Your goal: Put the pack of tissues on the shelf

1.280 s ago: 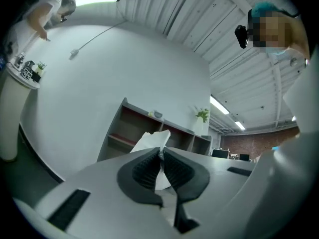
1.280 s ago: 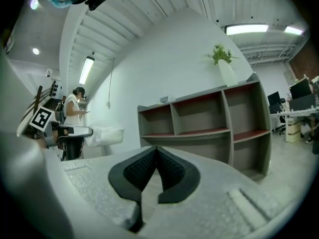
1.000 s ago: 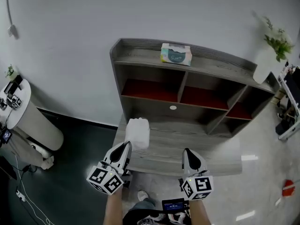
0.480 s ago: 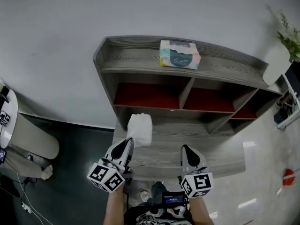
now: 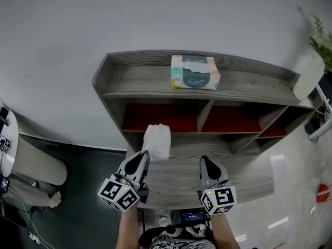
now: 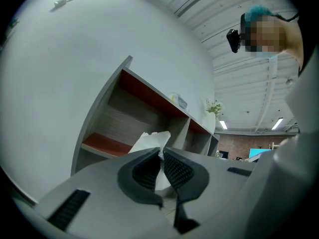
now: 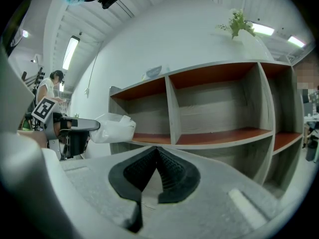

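Left gripper (image 5: 142,160) pinches the pack (image 5: 156,140) by its near edge — just before the shelf (image 5: 135,77)'s left bay; right gripper (image 5: 206,164) closed, empty.

**Three Cameras, One Shelf**

The head view looks steeply down on the shelf (image 5: 140,74) from above and in front. The left gripper view looks up at the shelf's left end from nearby. The right gripper view, set low, faces its open front. All three views share the shelf.

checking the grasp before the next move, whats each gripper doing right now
Left gripper: closed on the edge of the white soft plastic pack of tissues.
Right gripper: closed, holding nothing.
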Motion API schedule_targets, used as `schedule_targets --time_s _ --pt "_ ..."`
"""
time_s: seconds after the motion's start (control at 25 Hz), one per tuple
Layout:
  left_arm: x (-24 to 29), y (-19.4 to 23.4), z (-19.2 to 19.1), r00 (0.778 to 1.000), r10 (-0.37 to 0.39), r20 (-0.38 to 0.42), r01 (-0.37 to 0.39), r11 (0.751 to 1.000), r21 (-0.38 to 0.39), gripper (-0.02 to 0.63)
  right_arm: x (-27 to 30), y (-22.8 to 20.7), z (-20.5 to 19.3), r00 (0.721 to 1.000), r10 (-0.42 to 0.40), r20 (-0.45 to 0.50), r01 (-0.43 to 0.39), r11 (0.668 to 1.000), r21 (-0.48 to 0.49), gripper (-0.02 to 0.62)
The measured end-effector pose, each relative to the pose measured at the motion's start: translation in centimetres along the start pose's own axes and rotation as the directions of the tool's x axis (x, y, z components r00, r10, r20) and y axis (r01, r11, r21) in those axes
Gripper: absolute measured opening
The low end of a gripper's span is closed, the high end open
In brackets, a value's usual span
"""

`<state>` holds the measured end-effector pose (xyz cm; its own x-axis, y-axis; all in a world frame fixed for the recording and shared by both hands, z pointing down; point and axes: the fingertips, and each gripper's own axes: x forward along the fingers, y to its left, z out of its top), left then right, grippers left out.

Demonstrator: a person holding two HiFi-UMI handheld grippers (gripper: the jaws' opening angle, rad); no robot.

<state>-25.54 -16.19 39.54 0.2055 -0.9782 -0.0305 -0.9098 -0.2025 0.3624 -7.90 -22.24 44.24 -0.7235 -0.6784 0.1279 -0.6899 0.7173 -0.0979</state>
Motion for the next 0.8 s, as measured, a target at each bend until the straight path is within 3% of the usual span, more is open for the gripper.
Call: schedule_targets --time_s 0.8 --pt "2.9 1.5 -0.1 1.000 -0.018 -0.026 0.018 1.000 -0.001 0.011 2.9 -1.0 0.1 1.000 0.001 0.006 -0.001 1.000 0.018 0.005"
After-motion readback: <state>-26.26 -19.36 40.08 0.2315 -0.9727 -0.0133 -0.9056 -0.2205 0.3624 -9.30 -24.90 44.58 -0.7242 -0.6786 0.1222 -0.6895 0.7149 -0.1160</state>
